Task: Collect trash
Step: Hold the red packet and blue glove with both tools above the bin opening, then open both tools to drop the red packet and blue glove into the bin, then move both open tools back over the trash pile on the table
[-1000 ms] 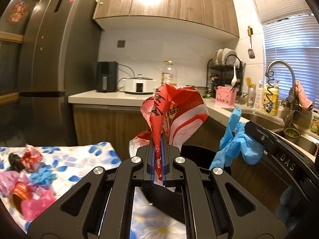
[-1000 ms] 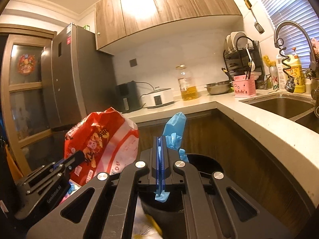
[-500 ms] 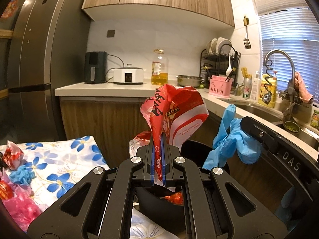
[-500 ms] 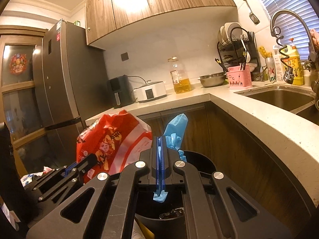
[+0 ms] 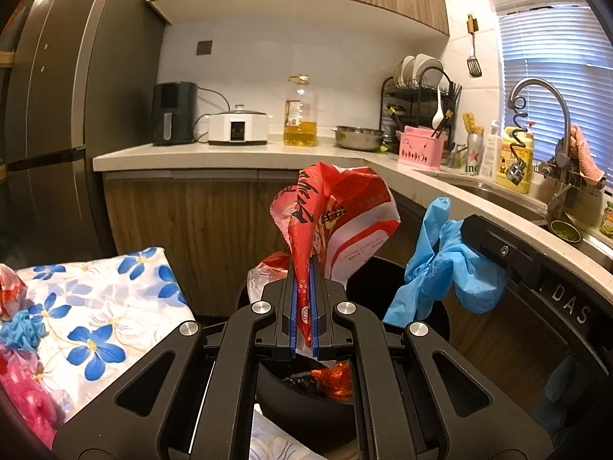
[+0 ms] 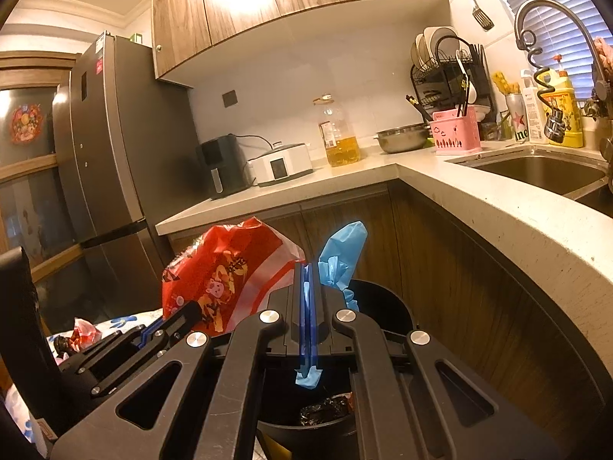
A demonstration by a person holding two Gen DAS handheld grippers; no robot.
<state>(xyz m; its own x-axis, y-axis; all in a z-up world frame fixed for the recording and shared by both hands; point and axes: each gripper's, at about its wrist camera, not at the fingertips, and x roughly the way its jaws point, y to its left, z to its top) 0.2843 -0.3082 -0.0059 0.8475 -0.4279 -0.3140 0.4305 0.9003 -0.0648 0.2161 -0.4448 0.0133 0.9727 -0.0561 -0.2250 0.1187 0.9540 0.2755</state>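
My left gripper (image 5: 302, 268) is shut on a red and white snack bag (image 5: 337, 211), which stands up crumpled above the fingers. My right gripper (image 6: 308, 268) is shut on a blue disposable glove (image 6: 343, 247); the same glove (image 5: 444, 264) hangs from that gripper at the right of the left wrist view. Both grippers hover over a black trash bin (image 5: 406, 272), (image 6: 383, 299) that holds dark and red wrappers (image 5: 333, 377). The snack bag (image 6: 226, 272) and the left gripper (image 6: 153, 335) show at the left of the right wrist view.
A table with a blue-flowered cloth (image 5: 103, 306) lies left of the bin, with red, pink and blue scraps (image 5: 19, 326) on it. A wooden cabinet and counter (image 6: 479, 207) wrap behind and to the right, with a sink (image 6: 536, 168). A fridge (image 6: 107, 153) stands at the left.
Both grippers have come forward and lower toward the bin, still holding the bag and the glove. The bin's inside now shows below the fingers, and the table has slid leftward.
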